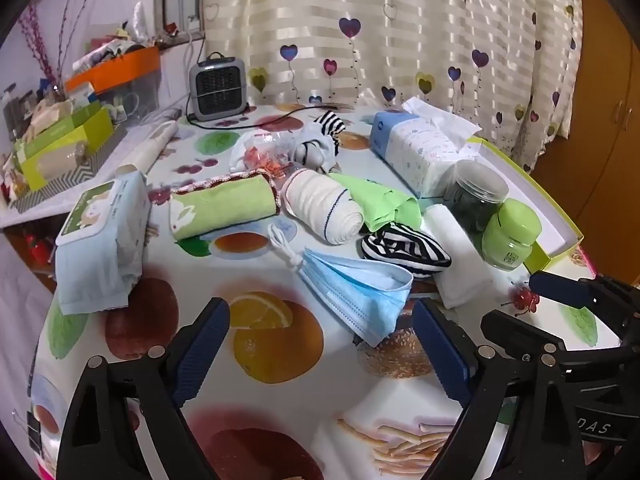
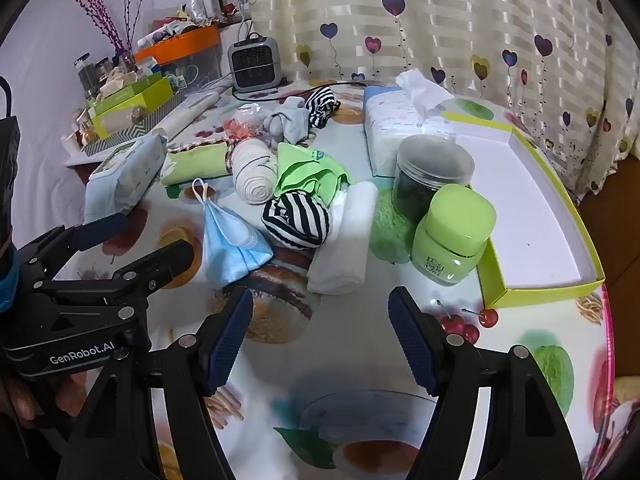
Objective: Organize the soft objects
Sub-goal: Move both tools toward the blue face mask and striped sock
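Soft things lie scattered on a fruit-print tablecloth. A blue face mask (image 1: 356, 292) (image 2: 234, 240) lies nearest, just beyond my left gripper (image 1: 320, 320), which stands open and empty. Behind it are a black-and-white striped bundle (image 1: 404, 250) (image 2: 298, 220), a rolled cream sock (image 1: 324, 206) (image 2: 256, 176), a green cloth (image 1: 380, 200) (image 2: 308, 174), a rolled green towel (image 1: 224, 208) (image 2: 196, 162) and a folded white towel (image 1: 460, 256) (image 2: 346, 248). My right gripper (image 2: 320, 316) is open and empty, short of the white towel.
An open green-edged box (image 2: 532, 208) (image 1: 540, 200) lies at the right, with a green jar (image 2: 454, 236) and a clear jar (image 2: 434, 176) beside it. Tissue pack (image 1: 420, 152), wet-wipes pack (image 1: 100, 240) and a small heater (image 1: 218, 88) stand further back. Cluttered shelves at left.
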Demonstrator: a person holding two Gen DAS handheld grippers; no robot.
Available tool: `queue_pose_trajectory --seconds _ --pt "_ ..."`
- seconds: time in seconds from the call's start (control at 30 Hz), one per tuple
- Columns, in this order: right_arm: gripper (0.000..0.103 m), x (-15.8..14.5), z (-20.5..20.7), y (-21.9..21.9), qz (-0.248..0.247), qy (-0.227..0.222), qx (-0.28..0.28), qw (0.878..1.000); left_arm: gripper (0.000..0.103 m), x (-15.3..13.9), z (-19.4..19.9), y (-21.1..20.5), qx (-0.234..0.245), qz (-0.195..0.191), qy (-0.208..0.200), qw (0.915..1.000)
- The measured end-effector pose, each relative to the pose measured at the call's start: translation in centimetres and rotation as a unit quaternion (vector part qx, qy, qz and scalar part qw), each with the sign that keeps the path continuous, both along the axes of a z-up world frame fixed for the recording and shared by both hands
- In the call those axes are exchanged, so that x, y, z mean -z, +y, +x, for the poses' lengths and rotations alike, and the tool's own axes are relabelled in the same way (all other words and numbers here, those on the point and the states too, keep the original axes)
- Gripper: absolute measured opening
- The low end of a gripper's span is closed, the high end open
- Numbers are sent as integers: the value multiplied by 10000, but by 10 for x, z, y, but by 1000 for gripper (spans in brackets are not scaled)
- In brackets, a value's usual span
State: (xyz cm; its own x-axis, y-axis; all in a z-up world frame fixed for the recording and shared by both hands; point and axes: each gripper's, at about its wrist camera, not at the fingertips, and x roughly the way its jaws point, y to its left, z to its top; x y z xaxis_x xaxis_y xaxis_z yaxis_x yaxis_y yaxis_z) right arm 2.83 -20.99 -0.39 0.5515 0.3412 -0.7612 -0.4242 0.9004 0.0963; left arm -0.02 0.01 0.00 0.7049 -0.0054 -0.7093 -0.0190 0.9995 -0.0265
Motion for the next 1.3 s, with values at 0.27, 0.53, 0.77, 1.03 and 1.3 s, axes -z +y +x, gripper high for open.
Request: queue_pose_trajectory --seconds 0.27,0.53,0.77,1.03,1.3 --pt "71 -1 1 3 41 6 -19 10000 93 0 0 0 3 -24 87 10000" --pt "71 -2 4 5 21 16 -38 10000 93 10 1 12 40 -51 217 9997" --pt "71 -1 3 6 31 14 -56 10000 93 9 5 7 27 -82 263 9996" --pt "71 -1 8 9 34 40 -128 9999 93 8 6 10 -93 -128 239 9996" --pt "71 0 12 11 76 78 -172 9998 92 8 9 13 -114 -206 241 9994"
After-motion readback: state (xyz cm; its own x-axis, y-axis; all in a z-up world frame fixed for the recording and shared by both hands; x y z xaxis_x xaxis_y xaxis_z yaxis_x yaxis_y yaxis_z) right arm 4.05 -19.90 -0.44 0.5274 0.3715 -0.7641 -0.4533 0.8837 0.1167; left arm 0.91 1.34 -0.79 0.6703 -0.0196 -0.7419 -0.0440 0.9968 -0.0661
